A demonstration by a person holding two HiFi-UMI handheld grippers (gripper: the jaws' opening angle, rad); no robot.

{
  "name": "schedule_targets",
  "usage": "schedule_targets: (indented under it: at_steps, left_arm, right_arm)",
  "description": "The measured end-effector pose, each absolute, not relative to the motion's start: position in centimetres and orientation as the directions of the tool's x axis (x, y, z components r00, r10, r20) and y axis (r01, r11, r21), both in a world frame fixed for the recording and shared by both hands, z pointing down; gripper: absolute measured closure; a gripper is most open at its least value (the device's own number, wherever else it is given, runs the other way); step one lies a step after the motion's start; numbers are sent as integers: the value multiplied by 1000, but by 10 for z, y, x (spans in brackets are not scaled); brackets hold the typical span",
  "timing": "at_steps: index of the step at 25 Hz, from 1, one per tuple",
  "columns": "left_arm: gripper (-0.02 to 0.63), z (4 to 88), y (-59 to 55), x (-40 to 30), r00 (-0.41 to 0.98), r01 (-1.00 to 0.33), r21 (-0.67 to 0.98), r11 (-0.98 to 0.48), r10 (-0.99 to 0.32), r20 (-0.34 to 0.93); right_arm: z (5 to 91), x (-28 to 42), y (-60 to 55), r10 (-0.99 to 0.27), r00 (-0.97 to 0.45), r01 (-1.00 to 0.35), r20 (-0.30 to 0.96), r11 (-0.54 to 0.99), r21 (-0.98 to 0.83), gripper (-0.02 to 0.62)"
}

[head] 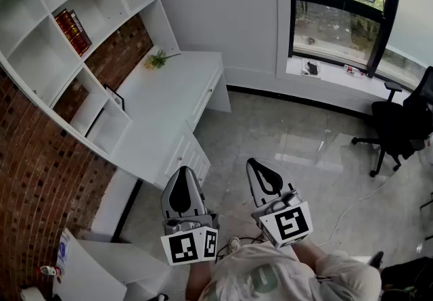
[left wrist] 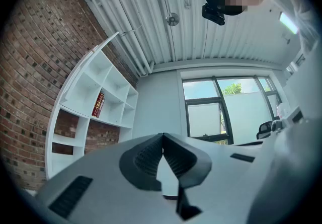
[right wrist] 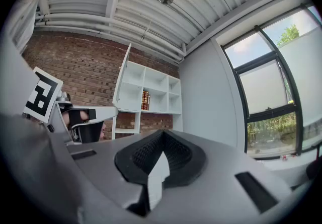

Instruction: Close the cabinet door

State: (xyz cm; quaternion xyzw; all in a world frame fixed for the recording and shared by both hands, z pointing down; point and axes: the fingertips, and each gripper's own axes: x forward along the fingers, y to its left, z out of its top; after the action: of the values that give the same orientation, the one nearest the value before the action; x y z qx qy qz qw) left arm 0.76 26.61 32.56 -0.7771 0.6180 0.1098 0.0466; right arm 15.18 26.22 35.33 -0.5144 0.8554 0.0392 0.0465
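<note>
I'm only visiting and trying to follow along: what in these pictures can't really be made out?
Red books, head view: titles too small to read.
Items on the window sill, head view: too small to name.
Cabinet doors under the desk, head view: seen steeply from above, so open or shut is unclear.
White panel, head view: cut off by the bottom-left edge.

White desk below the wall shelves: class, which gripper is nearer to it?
Left. The left gripper hangs just off the front of the white desk; the right gripper is farther out over the grey tiled floor.
</note>
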Motion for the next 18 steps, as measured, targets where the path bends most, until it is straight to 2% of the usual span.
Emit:
schedule_targets:
  at_steps: [13,18]
  left_arm:
    - [592,330,263,24,175,-978,70,-194,-961,-213]
    - [592,343,258,37,139,-981,108,-161,-972,-188]
  right_arm:
    - [352,176,254,-867,-477,-877,-145,481,14,580]
    - [367,197,251,-864,-494,-869,-95,492,47,579]
